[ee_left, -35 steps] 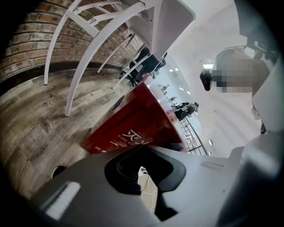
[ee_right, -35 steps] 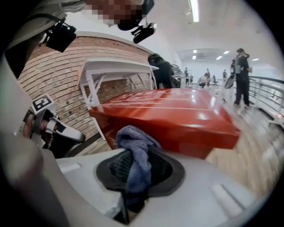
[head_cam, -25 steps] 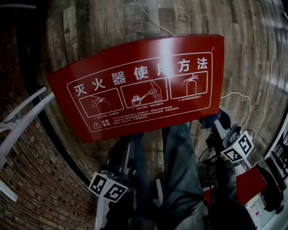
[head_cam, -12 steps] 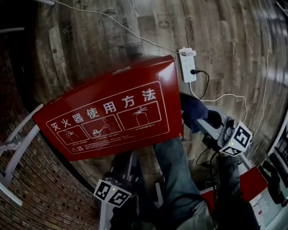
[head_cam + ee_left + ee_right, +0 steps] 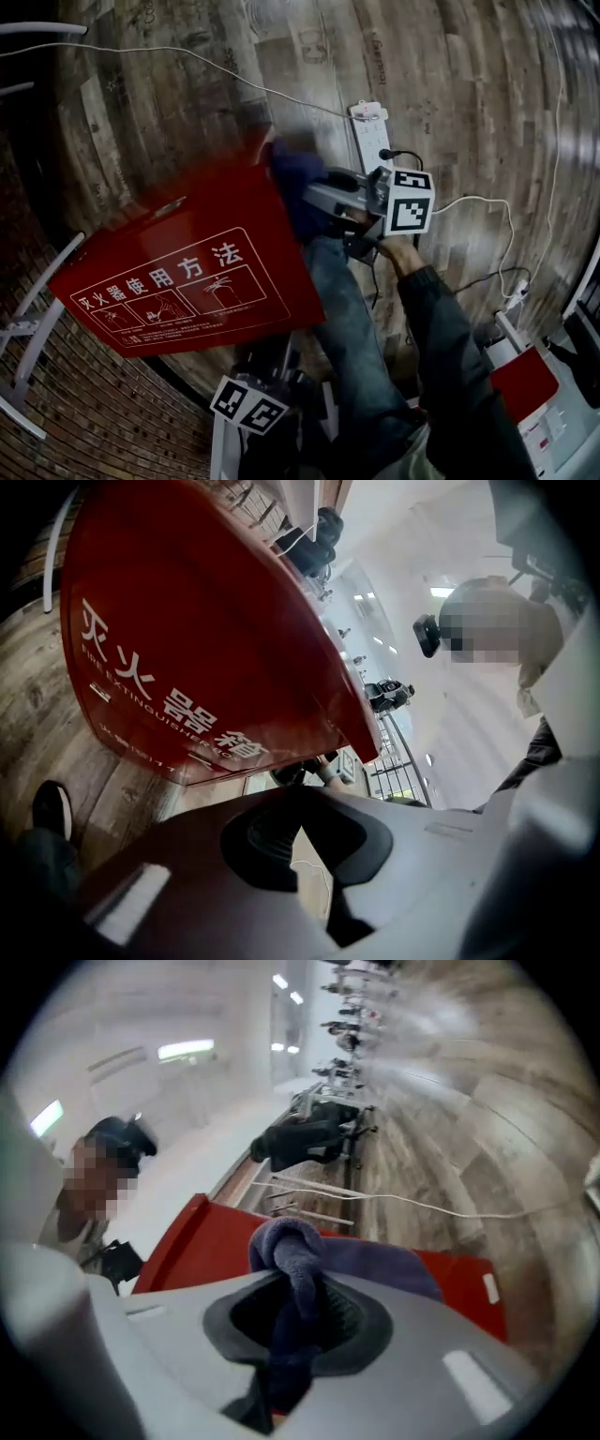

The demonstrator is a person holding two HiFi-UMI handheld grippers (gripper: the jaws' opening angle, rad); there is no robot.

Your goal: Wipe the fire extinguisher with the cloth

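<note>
Head view: plank floor [image 5: 469, 112] under red extinguisher box [image 5: 187, 272], brick wall [image 5: 56, 394] at its left. Right gripper [image 5: 305, 192] clamped on blue cloth [image 5: 298, 1260], touching box; left gripper [image 5: 298, 832] jaws together, empty.

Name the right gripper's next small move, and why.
Probably sweep the cloth along the red box lid toward its printed diagrams. The right gripper is shut on the cloth, which sits bunched against the lid's far corner, so most of the lid lies to one side of it.
</note>
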